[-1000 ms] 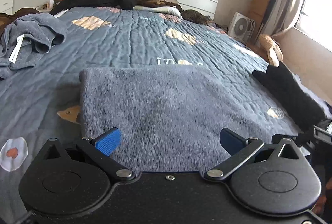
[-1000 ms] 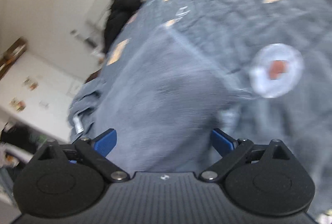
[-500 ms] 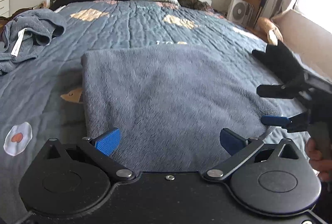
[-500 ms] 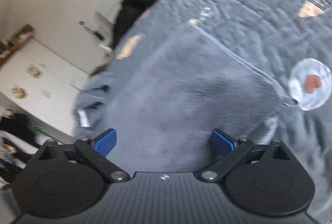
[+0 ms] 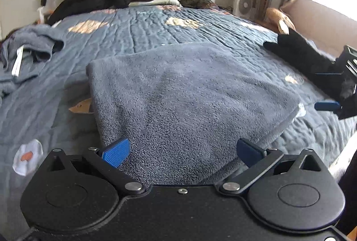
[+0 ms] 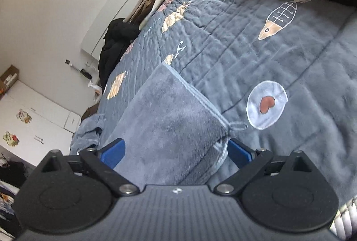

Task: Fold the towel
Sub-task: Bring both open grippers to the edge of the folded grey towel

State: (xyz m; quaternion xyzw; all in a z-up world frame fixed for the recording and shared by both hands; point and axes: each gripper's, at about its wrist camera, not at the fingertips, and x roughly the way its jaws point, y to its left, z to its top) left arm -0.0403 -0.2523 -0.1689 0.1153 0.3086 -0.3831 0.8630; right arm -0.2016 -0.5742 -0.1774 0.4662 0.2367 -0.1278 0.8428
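Towel: we see it point(image 5: 189, 96) lying flat, apparently doubled, at the near edge of the bed point(image 5: 156, 27).
Left gripper point(image 5: 182, 151): spread over the towel's near edge, pinching nothing.
Right gripper point(image 6: 176, 150): spread at the towel's near right corner, empty.
Risk: we could pinch only the top layer, or the quilt beneath.
Count: two grippers, two gray towels; the other point(image 5: 29, 49) is crumpled at the bed's left edge.

— Can you read any words or numbers here?
— No. The bedspread point(image 6: 223, 44) has some small white marks point(image 6: 180, 48), but they are too blurry. The white tag point(image 5: 17, 60) on the crumpled towel point(image 5: 29, 47) looks blank.
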